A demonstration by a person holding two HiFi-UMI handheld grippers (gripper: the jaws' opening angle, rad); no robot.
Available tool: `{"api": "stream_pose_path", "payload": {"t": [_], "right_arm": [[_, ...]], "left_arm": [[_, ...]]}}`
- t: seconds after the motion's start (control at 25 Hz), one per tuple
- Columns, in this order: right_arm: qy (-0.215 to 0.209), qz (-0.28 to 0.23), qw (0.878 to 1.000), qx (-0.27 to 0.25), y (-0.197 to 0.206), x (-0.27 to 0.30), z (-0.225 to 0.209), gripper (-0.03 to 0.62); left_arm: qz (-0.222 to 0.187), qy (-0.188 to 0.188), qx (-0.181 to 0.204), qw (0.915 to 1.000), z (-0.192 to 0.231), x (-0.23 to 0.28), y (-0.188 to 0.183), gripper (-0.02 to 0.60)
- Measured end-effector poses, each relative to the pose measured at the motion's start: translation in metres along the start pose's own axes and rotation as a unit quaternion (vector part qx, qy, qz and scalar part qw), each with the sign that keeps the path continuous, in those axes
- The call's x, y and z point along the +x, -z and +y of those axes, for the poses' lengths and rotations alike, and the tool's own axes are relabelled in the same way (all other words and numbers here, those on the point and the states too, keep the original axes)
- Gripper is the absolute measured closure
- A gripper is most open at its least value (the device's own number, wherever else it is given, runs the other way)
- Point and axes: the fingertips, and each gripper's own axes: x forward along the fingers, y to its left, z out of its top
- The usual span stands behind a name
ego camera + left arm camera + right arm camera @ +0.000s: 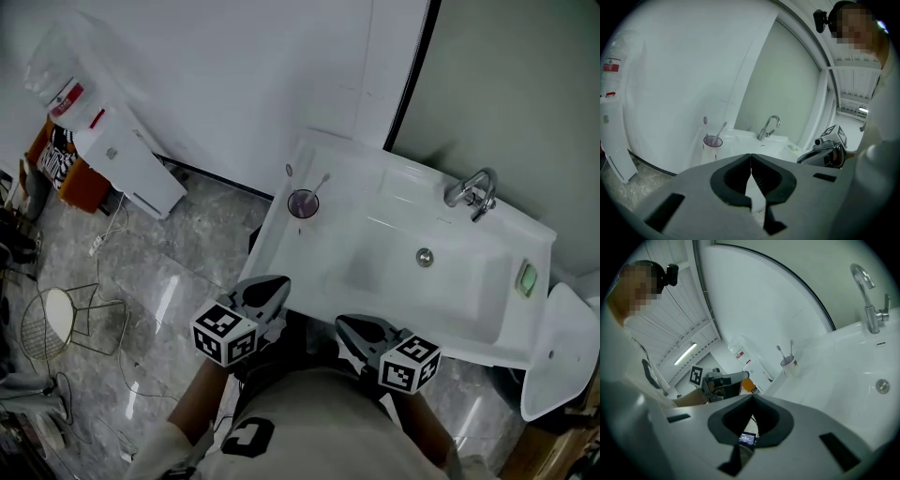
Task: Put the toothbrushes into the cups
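While the left gripper (270, 289) and right gripper (352, 326) sit at the bottom of the head view, fingers (736, 173) pinched closed on nothing, the job looks pretty much done. Two toothbrushes (721, 130) stand in the cup (712, 143) at the sink's (450, 281) upper left corner, heads up. One's near upright, the other leans right in the left gripper view. I only see one cup and no loose brushes.

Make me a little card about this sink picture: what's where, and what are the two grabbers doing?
Place: white sink
Cup: clear cup on the sink's far left corner
Toothbrushes: two toothbrushes standing in the cup
Tap: faucet at the far right
Left gripper: shut, empty, near the sink's front edge
Right gripper: shut, empty, near the front edge
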Motion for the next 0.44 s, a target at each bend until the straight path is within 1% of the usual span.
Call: {"api": "stream_pose_path", "payload": {"t": [0.24,0.44], "right_arm": [[0.011,0.012,1.000,-0.007,-0.023,0.029,-0.009,0.585],[0.016,0.024,1.000,-0.010,-0.040,0.066,-0.016,0.585]], "left_arm": [[-0.015,0.003,-0.008,0.9999,0.036,0.004,-0.019,0.560],[-0.018,-0.004,-0.017,0.9997,0.083,0.002,-0.033,0.561]]}}
